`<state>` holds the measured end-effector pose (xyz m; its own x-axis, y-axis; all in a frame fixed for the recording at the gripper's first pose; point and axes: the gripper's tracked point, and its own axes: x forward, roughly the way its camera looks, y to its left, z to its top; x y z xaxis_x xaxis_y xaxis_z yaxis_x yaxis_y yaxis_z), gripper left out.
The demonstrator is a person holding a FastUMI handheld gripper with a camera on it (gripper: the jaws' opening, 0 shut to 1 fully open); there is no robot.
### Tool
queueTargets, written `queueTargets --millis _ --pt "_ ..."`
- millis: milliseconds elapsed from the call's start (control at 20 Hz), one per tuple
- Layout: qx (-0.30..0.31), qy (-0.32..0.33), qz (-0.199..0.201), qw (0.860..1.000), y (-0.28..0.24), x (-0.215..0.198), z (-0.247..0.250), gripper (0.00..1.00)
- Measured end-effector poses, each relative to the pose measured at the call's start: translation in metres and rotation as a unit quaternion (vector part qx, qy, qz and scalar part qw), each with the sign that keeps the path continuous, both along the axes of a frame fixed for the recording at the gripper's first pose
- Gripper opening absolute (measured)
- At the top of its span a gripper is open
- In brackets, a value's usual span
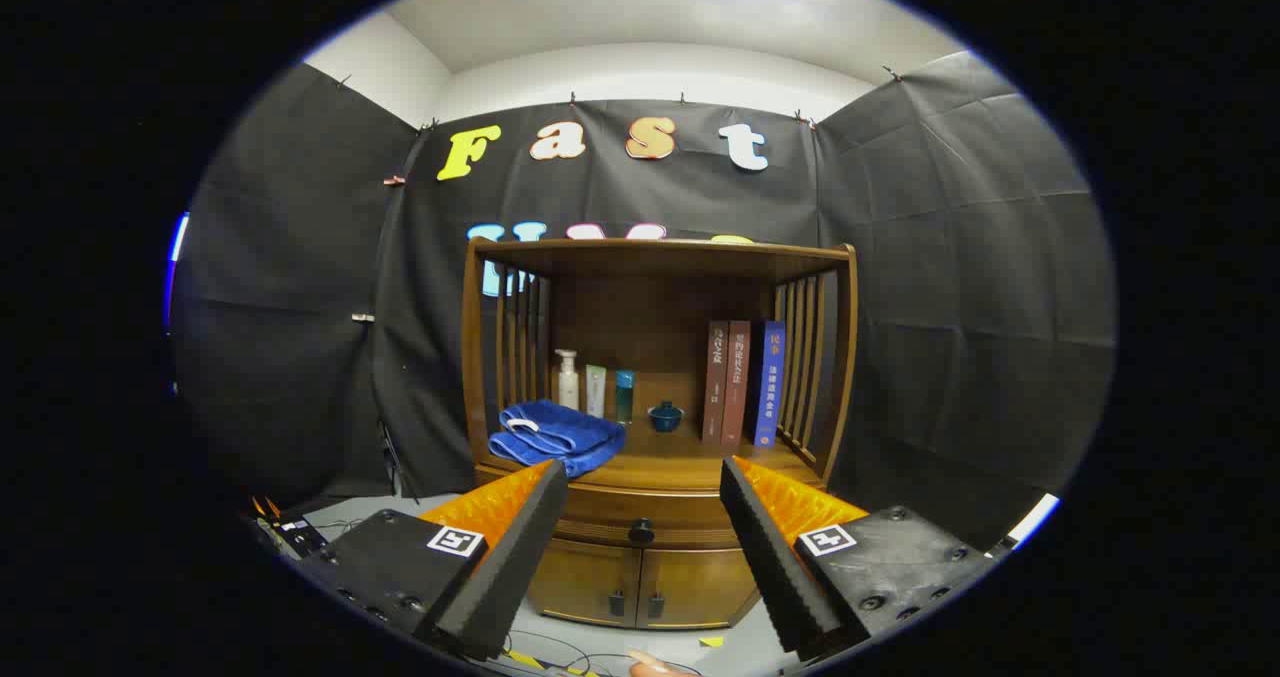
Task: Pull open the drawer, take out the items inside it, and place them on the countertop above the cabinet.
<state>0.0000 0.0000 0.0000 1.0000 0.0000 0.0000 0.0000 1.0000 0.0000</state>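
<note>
Drawer [640,517]: closed, its knob [641,531] ahead between your fingers; nothing pulled yet.
Gripper [640,492]: jaws spread wide, holding nothing.
Countertop [680,457]: beyond the fingers; blue towel [555,437], bottles, books there.
Left: open it, take the items out, place them up.

Beyond the gripper's [640,517] spread, empty fingers, the wooden cabinet's drawer [640,519] sits closed, its dark round knob [641,531] centred between them. The wooden surface [680,462] lies just above it.
</note>
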Motion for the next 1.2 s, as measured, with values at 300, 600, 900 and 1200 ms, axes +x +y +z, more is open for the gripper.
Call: queueTargets --millis 300,600,900,1200 --pt "0.006 0.000 0.004 1.000 -0.0012 0.0033 -0.0029 0.99" --pt "0.010 -0.006 0.002 1.000 -0.0017 0.0057 -0.0032 0.99" --pt "0.014 -0.004 0.003 1.000 -0.0028 0.0068 -0.0046 0.99" --pt "0.014 -0.003 0.000 1.000 -0.0020 0.0079 -0.0030 0.99"
